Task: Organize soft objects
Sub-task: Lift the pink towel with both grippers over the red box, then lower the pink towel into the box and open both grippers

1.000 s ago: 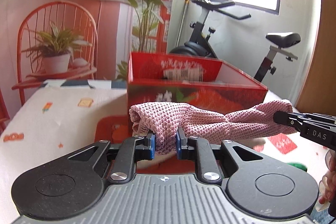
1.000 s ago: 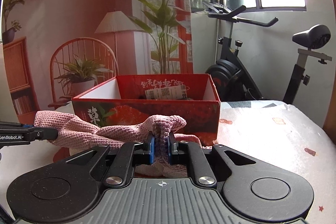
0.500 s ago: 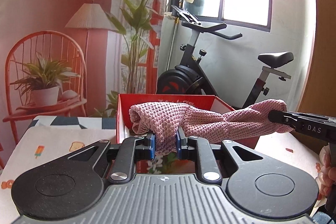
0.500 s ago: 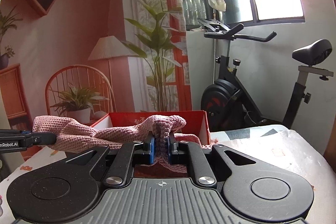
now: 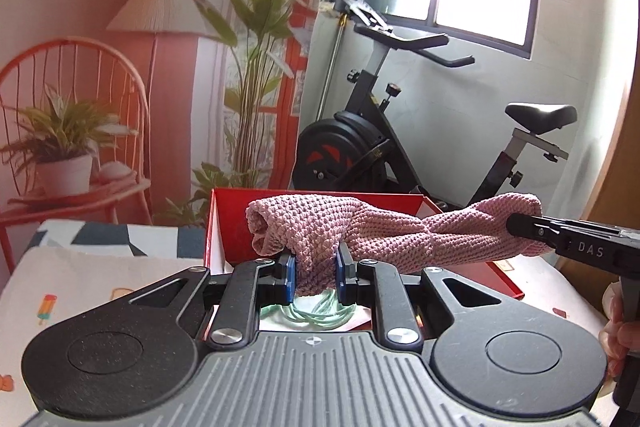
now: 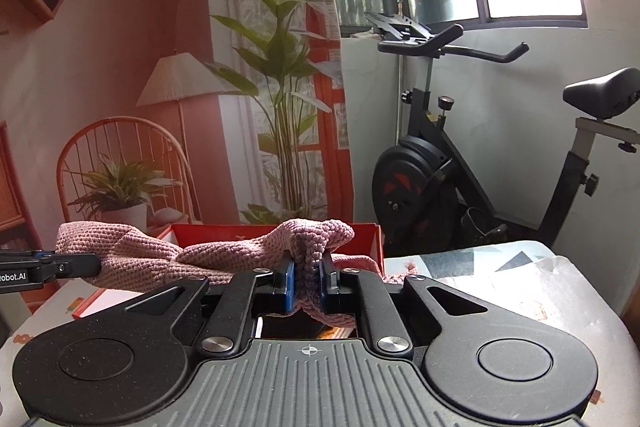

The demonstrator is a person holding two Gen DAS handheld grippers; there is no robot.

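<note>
A pink knitted cloth (image 5: pixel 400 235) is stretched and twisted between both grippers, hanging over an open red box (image 5: pixel 224 223). My left gripper (image 5: pixel 316 277) is shut on the cloth's left end, blue pads pinching it. My right gripper (image 6: pixel 307 285) is shut on the other end (image 6: pixel 312 239); in the left wrist view it reaches in from the right (image 5: pixel 532 229). In the right wrist view the left gripper (image 6: pixel 60 269) enters from the left edge. Pale green cord (image 5: pixel 320 315) lies inside the box under the cloth.
The red box (image 6: pixel 360 239) stands on a table with a patterned cloth (image 5: pixel 100 279). Behind the table are an exercise bike (image 5: pixel 380 147), tall potted plants (image 5: pixel 256 99) and an orange chair (image 5: pixel 72 115) holding a plant. A hand (image 5: pixel 618 327) grips the right tool.
Both grippers have risen and moved toward the box with the cloth stretched between them. The box now sits lower in both views and its inside shows beneath the cloth.
</note>
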